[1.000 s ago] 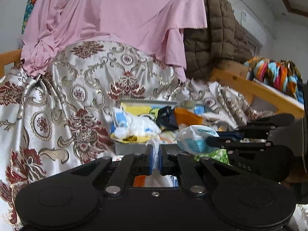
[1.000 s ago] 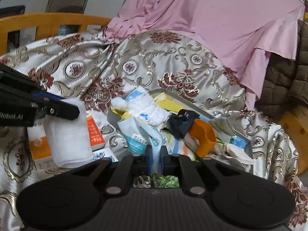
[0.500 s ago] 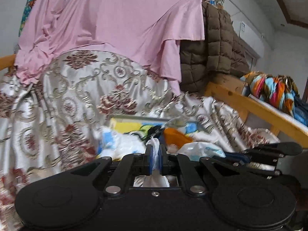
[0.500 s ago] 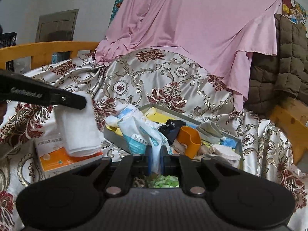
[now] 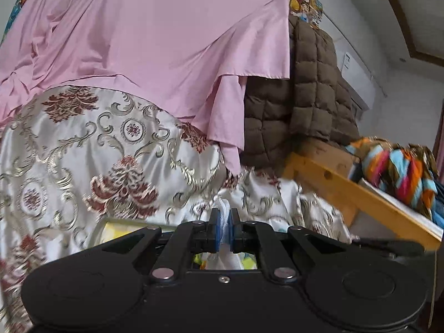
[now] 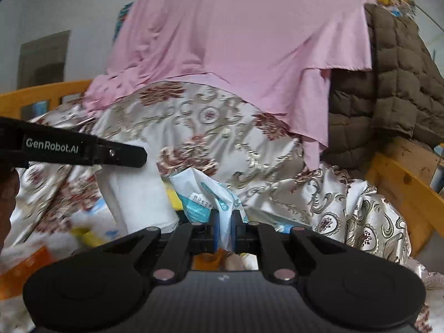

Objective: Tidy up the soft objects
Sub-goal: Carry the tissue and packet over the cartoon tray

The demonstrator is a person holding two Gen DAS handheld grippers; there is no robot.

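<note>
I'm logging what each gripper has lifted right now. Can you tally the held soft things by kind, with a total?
White cloth: 1, pinched in the left gripper; the cloth hangs below it in the right wrist view.
Blue-and-white plastic packet: 1, pinched in the right gripper.
Total: 2

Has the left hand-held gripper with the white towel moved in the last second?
Yes. The left hand-held gripper has risen: in its own view the gray tray has sunk almost out of sight and the pink sheet fills more of the frame.
</note>
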